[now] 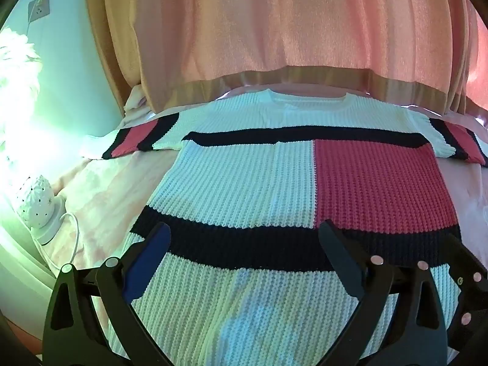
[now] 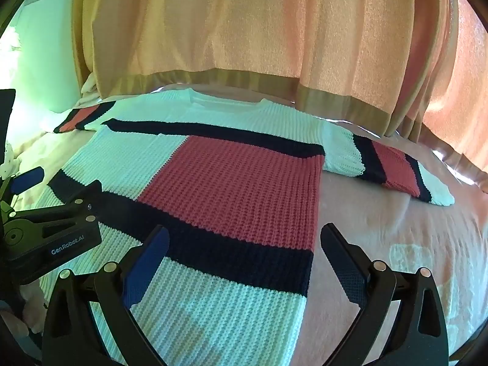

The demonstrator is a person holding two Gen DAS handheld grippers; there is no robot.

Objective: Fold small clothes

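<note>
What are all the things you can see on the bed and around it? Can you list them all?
sweater: one, white with navy stripes and a red block, spread flat on the bed, both sleeves out
bed cover: one, pale pink, under the sweater
curtain: one, peach-orange, hanging behind the bed
lamp: one, white with small holes, left of the bed
wall socket: one, grey, on the wall at upper left
left claw: one, black with a blue pad, open, over the sweater's hem end
right claw: one, black with a blue pad, open, over the sweater's right edge
</note>
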